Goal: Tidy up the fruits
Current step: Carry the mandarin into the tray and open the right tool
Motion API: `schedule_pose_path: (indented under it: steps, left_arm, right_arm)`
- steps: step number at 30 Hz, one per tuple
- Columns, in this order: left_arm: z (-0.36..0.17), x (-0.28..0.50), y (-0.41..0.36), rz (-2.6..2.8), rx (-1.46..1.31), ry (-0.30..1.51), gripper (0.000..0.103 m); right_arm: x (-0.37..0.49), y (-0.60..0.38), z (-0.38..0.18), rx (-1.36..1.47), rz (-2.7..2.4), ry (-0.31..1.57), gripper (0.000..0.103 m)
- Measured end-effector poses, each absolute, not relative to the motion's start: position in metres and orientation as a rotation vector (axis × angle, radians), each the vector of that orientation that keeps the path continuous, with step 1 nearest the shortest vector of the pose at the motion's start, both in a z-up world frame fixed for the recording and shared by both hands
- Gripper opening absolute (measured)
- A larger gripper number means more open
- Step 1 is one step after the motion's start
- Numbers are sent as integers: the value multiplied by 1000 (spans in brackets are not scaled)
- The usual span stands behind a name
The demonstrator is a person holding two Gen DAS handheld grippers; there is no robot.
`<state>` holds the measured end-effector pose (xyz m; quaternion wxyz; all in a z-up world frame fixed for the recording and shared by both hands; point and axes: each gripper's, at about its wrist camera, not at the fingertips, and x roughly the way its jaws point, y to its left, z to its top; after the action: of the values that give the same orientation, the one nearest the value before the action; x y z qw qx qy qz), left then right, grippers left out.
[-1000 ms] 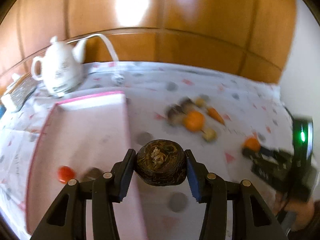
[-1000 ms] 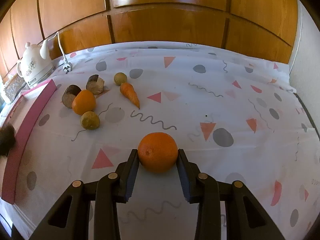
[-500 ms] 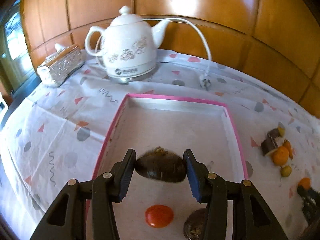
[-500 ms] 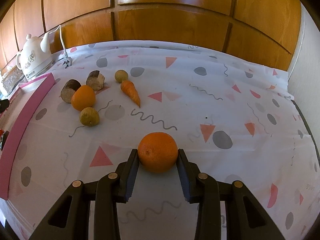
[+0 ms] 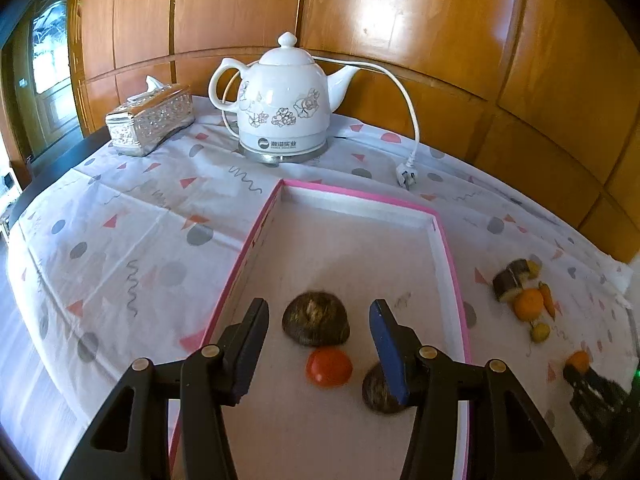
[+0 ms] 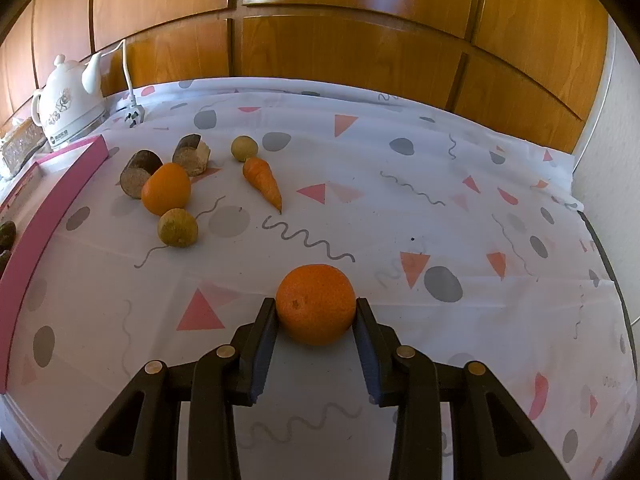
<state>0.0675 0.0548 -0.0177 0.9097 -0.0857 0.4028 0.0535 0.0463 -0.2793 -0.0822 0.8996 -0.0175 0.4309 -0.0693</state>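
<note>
Three pieces already lie in the pink-rimmed tray (image 5: 256, 240), the left tool (image 5: 316, 322) spread wide around a dark fruit (image 5: 315, 318). The right tool (image 6: 316, 312) grips an orange (image 6: 315, 303); six pieces remain on the desk (image 6: 400, 152).

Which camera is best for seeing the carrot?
The right wrist view. There the carrot lies big and whole on the tablecloth, tip pointing toward the camera, just below a small green fruit. In the left wrist view it is only a tiny orange sliver far off at the right edge.
</note>
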Motion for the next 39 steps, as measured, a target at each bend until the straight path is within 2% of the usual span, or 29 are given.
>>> schedule_pose_path:
  steps: [11, 17, 27, 39]
  left_arm:
    - [-23, 36, 57, 106, -180, 849, 53]
    - [-24, 30, 63, 113, -192, 847, 53]
    - [-23, 22, 75, 120, -218, 841, 53]
    - [-20, 14, 90, 143, -230, 819, 53]
  right_arm:
    - [43, -274, -77, -13, -117, 901, 38]
    - [43, -252, -54, 14, -33, 863, 38]
    - [64, -163, -19, -35, 240, 812, 38]
    - [95, -60, -21, -145, 417, 830, 38]
